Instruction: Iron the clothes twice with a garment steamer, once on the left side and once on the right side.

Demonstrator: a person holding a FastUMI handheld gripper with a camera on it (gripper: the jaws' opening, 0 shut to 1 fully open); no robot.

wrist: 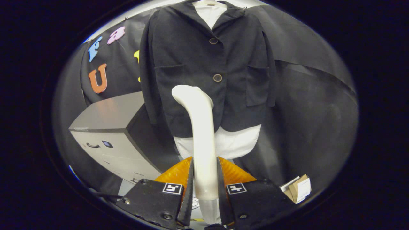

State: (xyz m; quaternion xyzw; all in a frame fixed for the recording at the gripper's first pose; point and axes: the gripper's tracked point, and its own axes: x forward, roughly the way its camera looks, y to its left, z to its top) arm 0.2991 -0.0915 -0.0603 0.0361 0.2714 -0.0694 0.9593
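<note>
Steamer held up to the jacket
The gripper pinched the white garment steamer between its 2 fingers, head near the dark jacket.

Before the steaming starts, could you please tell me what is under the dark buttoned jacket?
A white garment shows below the dark buttoned jacket and at its collar. Its middle is covered. The gripper is shut on the white steamer handle.
</note>
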